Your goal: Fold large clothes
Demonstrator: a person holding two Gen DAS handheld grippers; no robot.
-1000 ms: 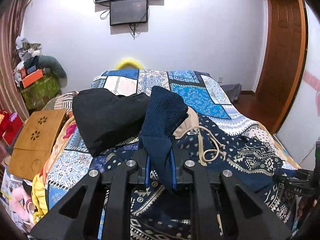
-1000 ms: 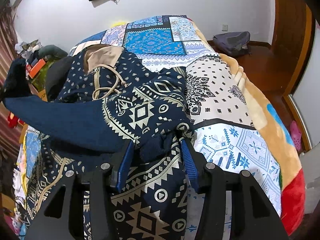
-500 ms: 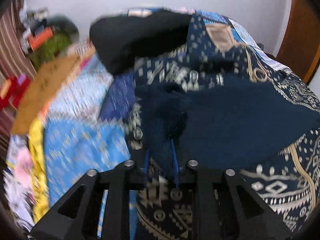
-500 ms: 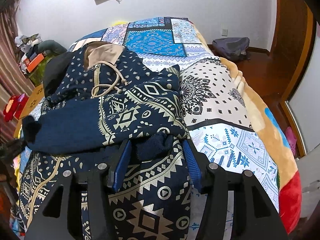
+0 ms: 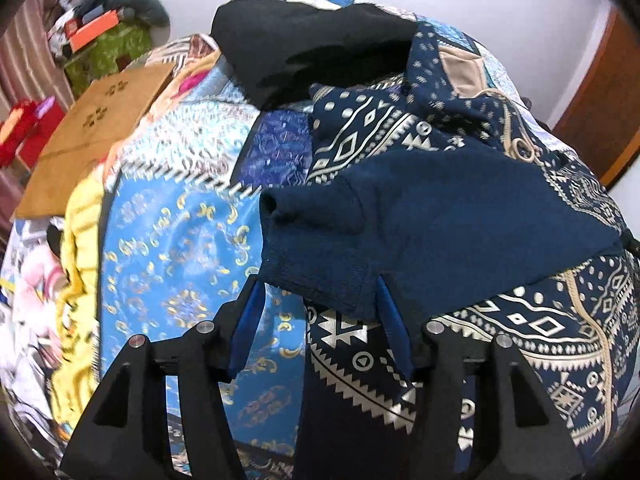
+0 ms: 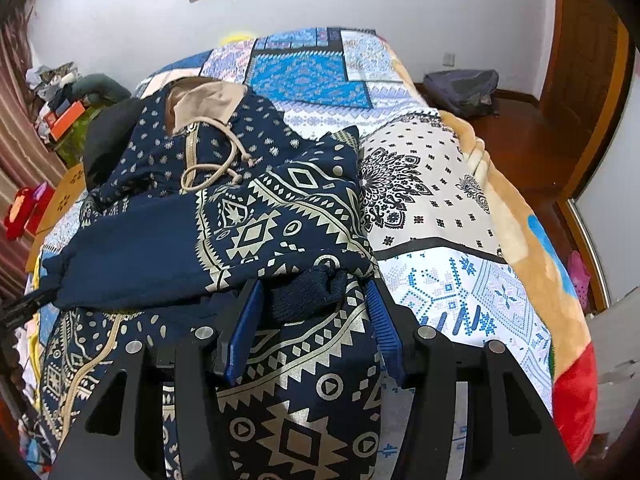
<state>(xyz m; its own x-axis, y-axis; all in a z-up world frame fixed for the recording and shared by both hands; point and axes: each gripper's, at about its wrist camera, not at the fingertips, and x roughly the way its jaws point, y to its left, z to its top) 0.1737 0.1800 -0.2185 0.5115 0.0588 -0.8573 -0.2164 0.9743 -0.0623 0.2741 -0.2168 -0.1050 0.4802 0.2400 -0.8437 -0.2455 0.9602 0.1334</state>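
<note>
A navy hoodie with cream geometric print (image 6: 280, 216) lies on the bed, hood and drawstring toward the far end. Its plain navy sleeve (image 5: 460, 220) is folded across the body; in the right wrist view the sleeve (image 6: 132, 248) runs left. My left gripper (image 5: 320, 308) is open, its blue pads either side of the ribbed cuff (image 5: 316, 256), which rests loose on the hoodie. My right gripper (image 6: 312, 308) is open around the other ribbed cuff (image 6: 308, 292), which lies on the hoodie's front.
A patchwork bedspread (image 6: 440, 280) covers the bed. A black garment (image 5: 304, 44) lies beyond the hoodie. A wooden lap table (image 5: 92, 132) and cluttered boxes (image 5: 100, 40) stand left of the bed. A grey bag (image 6: 464, 88) lies on the floor at right.
My left gripper brought the sleeve down from the air onto the hoodie and opened, letting go of the cuff. My right gripper has opened a little wider around its cuff.
</note>
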